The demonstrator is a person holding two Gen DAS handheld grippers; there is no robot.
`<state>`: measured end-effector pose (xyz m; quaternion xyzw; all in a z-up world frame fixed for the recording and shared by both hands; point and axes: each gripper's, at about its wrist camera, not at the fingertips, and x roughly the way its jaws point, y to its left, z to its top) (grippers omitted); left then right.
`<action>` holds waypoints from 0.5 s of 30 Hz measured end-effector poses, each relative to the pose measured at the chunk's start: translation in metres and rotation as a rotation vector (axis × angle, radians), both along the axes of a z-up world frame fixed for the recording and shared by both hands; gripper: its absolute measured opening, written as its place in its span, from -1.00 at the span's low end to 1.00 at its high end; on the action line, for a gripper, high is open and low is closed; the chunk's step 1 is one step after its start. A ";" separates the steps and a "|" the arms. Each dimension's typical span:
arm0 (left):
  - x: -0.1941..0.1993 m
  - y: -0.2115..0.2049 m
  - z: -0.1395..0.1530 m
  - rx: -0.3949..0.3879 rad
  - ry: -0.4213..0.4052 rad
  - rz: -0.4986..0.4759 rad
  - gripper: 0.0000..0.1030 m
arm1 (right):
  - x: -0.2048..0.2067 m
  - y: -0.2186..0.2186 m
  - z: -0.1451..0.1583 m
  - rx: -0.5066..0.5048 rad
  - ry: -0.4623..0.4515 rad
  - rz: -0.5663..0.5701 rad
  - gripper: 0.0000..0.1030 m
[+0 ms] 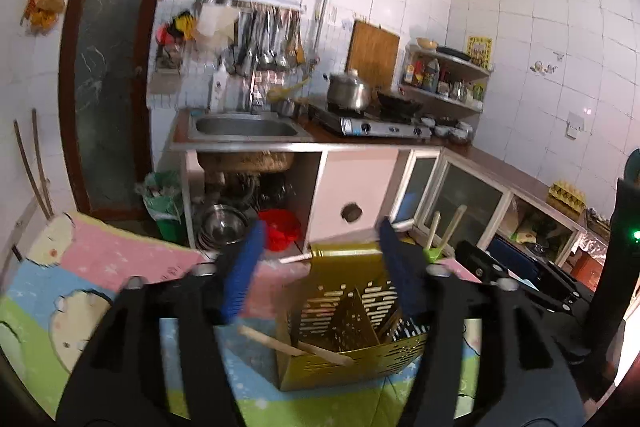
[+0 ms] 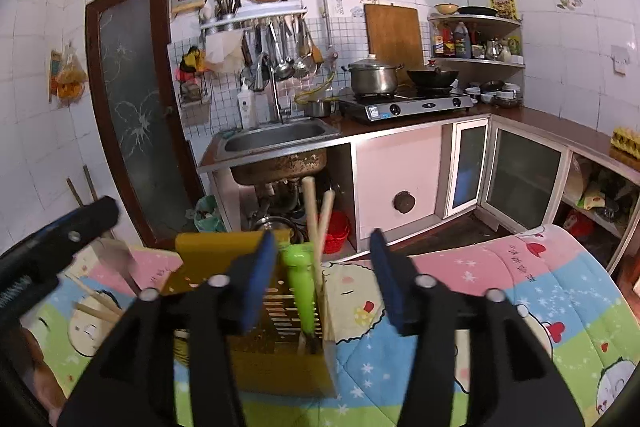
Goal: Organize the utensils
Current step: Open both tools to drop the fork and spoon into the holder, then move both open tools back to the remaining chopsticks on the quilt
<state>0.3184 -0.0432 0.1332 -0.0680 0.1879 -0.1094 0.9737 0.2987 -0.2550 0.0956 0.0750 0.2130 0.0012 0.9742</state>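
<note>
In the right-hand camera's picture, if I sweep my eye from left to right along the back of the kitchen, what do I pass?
Dark glass door → sink → steel pot → black wok → corner shelf with bottles → yellow egg tray.

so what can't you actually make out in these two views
- Gold utensil holder: its base in the right wrist view is hidden behind the right claw.
- Green-handled utensil: its working end sits down inside the holder, so its type is unclear.
- Wooden chopsticks: lower ends hidden in the holder.
- Hanging utensils: motion-blurred in the left wrist view.
- Left claw: its blue pads blur, contact unclear.
</note>
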 end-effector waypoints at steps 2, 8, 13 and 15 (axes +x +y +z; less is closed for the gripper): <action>-0.012 0.003 0.013 0.004 -0.010 0.005 0.45 | -0.010 -0.006 0.008 0.007 -0.002 -0.016 0.13; -0.054 0.022 0.032 0.014 -0.037 0.035 0.90 | -0.056 -0.017 0.025 -0.010 -0.011 -0.039 0.38; -0.083 0.042 0.014 0.022 0.007 0.062 0.90 | -0.099 -0.015 0.014 -0.021 0.011 -0.051 0.47; -0.092 0.048 -0.003 0.028 0.046 0.064 0.90 | -0.113 -0.009 0.003 -0.030 0.032 -0.041 0.47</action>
